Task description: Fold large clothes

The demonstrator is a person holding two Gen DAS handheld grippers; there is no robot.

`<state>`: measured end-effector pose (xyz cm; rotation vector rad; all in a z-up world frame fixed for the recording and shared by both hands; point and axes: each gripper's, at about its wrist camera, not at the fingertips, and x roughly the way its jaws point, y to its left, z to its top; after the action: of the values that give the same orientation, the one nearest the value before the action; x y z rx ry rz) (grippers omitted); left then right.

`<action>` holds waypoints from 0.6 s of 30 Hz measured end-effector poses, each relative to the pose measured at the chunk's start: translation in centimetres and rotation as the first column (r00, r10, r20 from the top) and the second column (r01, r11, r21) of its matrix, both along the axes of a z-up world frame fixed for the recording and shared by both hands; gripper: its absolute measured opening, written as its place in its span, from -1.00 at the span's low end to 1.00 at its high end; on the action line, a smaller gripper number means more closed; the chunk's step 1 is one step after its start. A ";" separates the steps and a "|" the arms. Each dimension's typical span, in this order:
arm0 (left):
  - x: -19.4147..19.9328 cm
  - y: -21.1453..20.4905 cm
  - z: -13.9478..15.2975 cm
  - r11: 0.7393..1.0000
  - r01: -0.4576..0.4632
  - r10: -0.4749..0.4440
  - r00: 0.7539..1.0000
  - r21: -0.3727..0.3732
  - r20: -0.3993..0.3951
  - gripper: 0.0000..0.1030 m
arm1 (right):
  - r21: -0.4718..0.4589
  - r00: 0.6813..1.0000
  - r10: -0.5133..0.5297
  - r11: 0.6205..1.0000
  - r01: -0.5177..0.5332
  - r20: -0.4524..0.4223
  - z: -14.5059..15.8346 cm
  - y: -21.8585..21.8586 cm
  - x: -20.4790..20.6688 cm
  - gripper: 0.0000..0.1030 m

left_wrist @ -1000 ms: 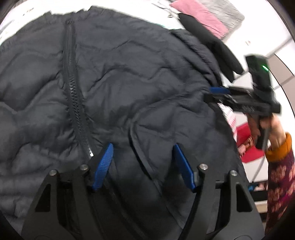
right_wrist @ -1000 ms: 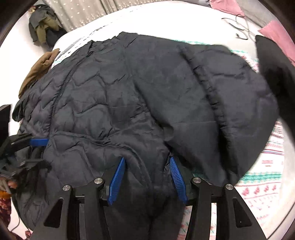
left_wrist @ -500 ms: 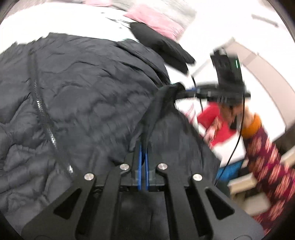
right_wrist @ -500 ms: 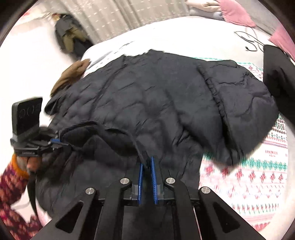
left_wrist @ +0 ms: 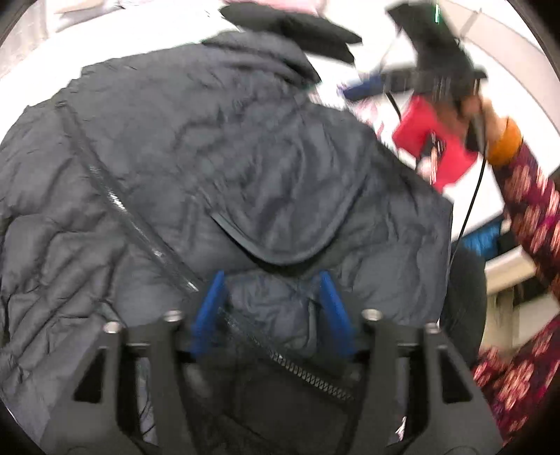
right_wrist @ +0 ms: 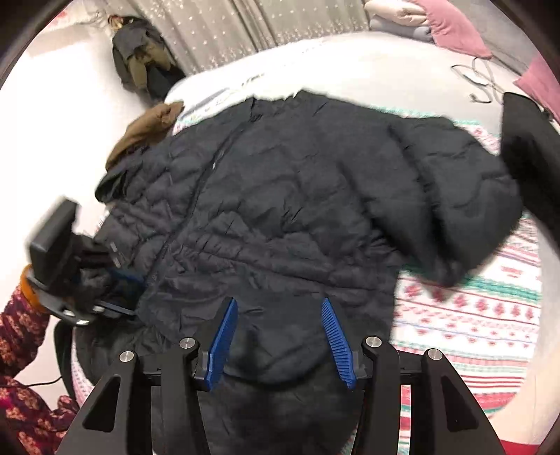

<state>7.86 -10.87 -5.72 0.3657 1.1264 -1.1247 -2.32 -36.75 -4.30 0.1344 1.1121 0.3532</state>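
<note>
A black quilted jacket (left_wrist: 210,140) lies spread on the bed, its zipper (left_wrist: 133,217) running diagonally. A rounded flap (left_wrist: 287,196) of it lies folded over onto the body. My left gripper (left_wrist: 271,276) hovers above the jacket's near edge; its jaws are opening, and the blue pads stand apart with fabric only beneath them. My right gripper (right_wrist: 279,301) hangs over the jacket (right_wrist: 297,210) likewise, jaws opening and pressing on nothing. Each gripper also shows blurred in the other's view: the right gripper (left_wrist: 367,84) at the upper right, the left gripper (right_wrist: 119,280) at the left.
A patterned blanket (right_wrist: 472,315) covers the bed under the jacket. A black garment (right_wrist: 528,147) lies at the right, a brown one (right_wrist: 147,129) at the left, pink pillows (right_wrist: 455,28) at the back. A red object (left_wrist: 434,140) and a person's patterned sleeve (left_wrist: 525,196) are at the right.
Both grippers closed on the jacket's near edge, lifted it and carried it over the body, then opened. The flap now lies folded on the jacket and both grippers sit higher.
</note>
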 end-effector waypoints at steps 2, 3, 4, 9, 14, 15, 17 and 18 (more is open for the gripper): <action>0.8 0.4 0.3 0.999 -0.046 0.046 0.999 -0.020 -0.014 0.29 | -0.046 0.997 0.041 0.998 -0.044 -0.069 -2.5 1.7 0.0 0.01; 1.2 0.8 0.4 0.997 -0.077 0.076 0.997 -0.022 -0.016 0.29 | -0.109 0.989 0.075 0.990 -0.089 -0.131 -4.4 2.9 -0.2 0.02; 1.8 1.3 0.5 0.993 -0.116 0.116 0.993 -0.017 -0.007 0.30 | -0.144 0.984 0.093 0.983 -0.115 -0.152 -5.1 3.4 -0.4 0.05; 4.9 3.6 1.5 0.972 -0.233 0.230 0.970 0.029 0.073 0.36 | -0.213 0.988 0.098 0.969 -0.121 -0.118 -3.2 3.1 0.0 0.09; 9.0 3.7 1.8 0.931 -0.361 0.349 0.925 0.058 0.153 0.36 | -0.364 0.994 -0.080 0.926 0.100 0.072 0.4 0.2 4.7 0.18; 10.0 3.6 1.7 0.919 -0.389 0.376 0.913 0.063 0.158 0.36 | -0.388 0.983 -0.142 0.904 0.178 0.120 0.8 -0.7 6.5 0.19; 10.9 3.1 1.4 0.904 -0.423 0.410 0.898 0.058 0.158 0.36 | -0.438 0.960 -0.222 0.855 0.277 0.173 0.9 -2.1 9.6 0.20; 11.3 2.8 1.2 0.898 -0.437 0.424 0.891 0.055 0.161 0.36 | -0.470 0.948 -0.251 0.824 0.316 0.197 0.5 -2.6 11.6 0.20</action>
<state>19.11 -8.11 -4.51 0.2442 1.0642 -0.6455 9.32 -39.39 -3.78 -0.1793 1.0054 -0.2003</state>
